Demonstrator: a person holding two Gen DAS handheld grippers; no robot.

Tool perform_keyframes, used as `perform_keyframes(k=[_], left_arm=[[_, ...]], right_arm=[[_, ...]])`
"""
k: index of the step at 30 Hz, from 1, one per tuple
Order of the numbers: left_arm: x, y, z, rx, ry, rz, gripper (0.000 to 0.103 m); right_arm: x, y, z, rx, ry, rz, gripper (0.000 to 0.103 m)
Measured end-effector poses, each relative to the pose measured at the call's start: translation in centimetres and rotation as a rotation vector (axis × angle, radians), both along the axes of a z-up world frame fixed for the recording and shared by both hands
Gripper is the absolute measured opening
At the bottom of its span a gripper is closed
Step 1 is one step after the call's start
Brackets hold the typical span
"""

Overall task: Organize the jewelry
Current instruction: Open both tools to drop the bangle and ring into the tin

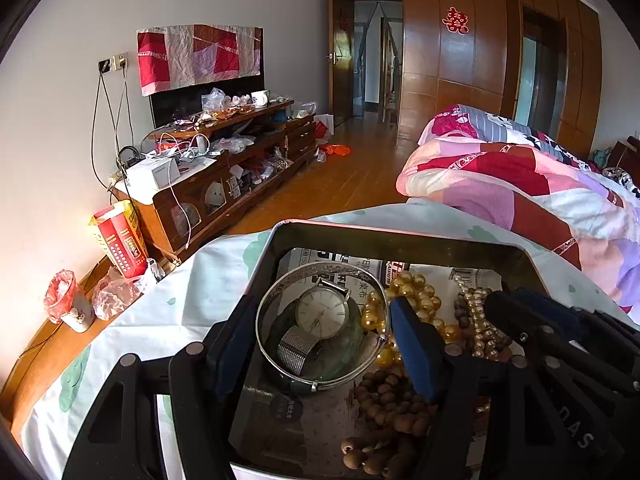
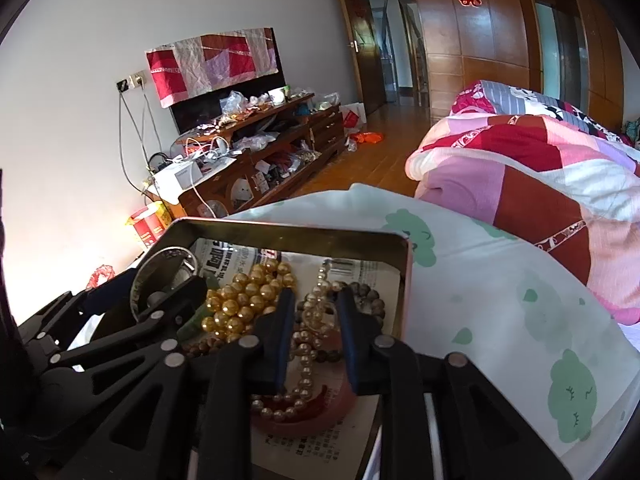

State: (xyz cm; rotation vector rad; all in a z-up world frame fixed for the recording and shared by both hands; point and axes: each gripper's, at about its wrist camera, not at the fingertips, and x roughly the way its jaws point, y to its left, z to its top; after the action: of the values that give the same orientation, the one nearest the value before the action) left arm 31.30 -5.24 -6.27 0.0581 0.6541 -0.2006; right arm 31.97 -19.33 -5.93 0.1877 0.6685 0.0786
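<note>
a metal tin (image 1: 400, 236) lined with printed newspaper (image 1: 340, 260) sits on a white sheet with green cloud shapes (image 2: 500, 280), low in both frames. the newsprint carries bold chinese headline characters and a barcode strip, too cut off to read. a dark round label (image 1: 286, 408) on the tin floor near the bottom of the left view has small characters that cannot be made out. on the wooden wardrobe (image 1: 456, 60) at upper right hangs a red double-happiness paper cut (image 1: 456, 20). a red and yellow carton (image 1: 120, 240) at the left edge bears chinese print, not legible. the letters "das" show on the black body of the right gripper (image 2: 314, 300) at the lower right of the left view.

the left gripper (image 1: 320, 320) points down into the tin with its blue-padded fingers (image 1: 412, 344) spread wide on either side of a silver bangle (image 1: 320, 316) and a steel-mesh wristwatch (image 1: 320, 316) lying inside the ring; the pads are clear of both, so it is released.

the right gripper angles down over the right half of the tin, its jaws narrow with a pale pearl strand (image 2: 304, 352) running between them. whether the pads press on the strand i cannot tell. gold pearls (image 2: 244, 296) heap just left of it, dark wooden beads (image 2: 368, 296) just right, brown beads (image 1: 384, 400) nearer the front of the tin, and a reddish bangle (image 2: 312, 412) lies under the strand.
</note>
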Motion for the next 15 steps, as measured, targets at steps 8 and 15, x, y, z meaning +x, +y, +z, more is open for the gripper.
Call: perform_keyframes(k=[8, 15], left_arm=[[-0.2, 0.3, 0.0, -0.001, -0.001, -0.013, 0.075], [-1.1, 1.0, 0.8, -0.077, -0.042, -0.021, 0.077]], right_arm=[[-1.3, -1.5, 1.0, 0.073, -0.087, -0.052, 0.072], [-3.5, -2.4, 2.6, 0.094, -0.241, -0.155, 0.099]])
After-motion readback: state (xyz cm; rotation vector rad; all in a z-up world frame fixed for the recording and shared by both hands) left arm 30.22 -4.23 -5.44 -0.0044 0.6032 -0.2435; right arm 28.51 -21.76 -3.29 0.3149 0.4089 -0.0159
